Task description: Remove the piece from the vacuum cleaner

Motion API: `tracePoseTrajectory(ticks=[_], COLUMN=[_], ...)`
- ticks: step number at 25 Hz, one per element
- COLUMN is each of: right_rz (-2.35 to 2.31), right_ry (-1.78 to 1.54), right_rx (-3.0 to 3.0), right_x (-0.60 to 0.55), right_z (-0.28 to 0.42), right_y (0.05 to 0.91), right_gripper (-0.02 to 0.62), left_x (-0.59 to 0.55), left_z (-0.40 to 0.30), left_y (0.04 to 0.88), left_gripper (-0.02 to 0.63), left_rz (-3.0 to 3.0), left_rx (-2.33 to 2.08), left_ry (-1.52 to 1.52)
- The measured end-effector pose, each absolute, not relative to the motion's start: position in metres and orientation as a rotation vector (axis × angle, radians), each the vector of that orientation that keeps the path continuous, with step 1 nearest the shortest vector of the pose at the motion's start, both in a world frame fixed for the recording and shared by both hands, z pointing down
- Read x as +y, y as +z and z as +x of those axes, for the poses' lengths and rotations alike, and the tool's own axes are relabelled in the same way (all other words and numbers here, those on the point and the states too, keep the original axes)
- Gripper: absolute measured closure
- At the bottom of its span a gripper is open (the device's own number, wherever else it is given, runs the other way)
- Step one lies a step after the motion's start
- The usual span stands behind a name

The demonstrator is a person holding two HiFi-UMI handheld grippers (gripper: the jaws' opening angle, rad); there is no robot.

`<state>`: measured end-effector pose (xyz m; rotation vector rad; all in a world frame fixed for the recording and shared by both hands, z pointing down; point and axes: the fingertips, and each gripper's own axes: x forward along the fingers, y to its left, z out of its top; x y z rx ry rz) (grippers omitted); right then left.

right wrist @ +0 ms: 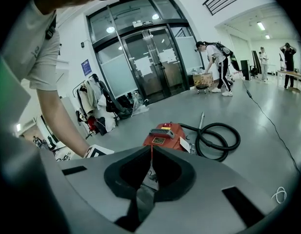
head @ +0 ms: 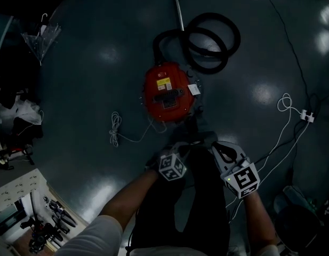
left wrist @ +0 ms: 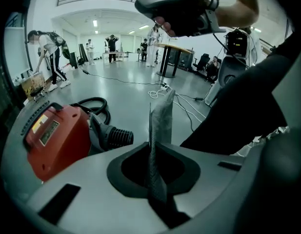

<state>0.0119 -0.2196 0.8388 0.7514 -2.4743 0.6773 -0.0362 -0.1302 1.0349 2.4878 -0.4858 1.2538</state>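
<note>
Pinching the grey piece [left wrist: 162,116] in left gripper [left wrist: 155,179] and right gripper [right wrist: 149,172] alike, vacuum cleaner [head: 168,92] apart at twelve o'clock.

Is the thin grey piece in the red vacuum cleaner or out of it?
Out: the thin grey piece stands pinched in the jaws of the left gripper, clear of the red canister vacuum cleaner on the floor.
</note>
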Motion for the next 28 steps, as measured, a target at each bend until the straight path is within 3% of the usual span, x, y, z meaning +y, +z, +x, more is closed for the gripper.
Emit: tracePoseTrajectory(ticks=[16,28], right_rz=[0.994,1.122], right_ry=[0.668,0.568], right_rx=[-2.557,-2.616], right_x=[-0.168,-0.102], right_z=[-0.020,-0.040], right_y=[0.566,0.423], right_gripper=[0.578,0.580], left_x=[-0.069,-0.013], left_z=[-0.064,-0.081], left_y=[0.716,0.562], left_gripper=[0.577,0.575], left_rz=[2.588,2.623], left_rx=[-0.558,-0.626], left_ry=[1.114,0.936])
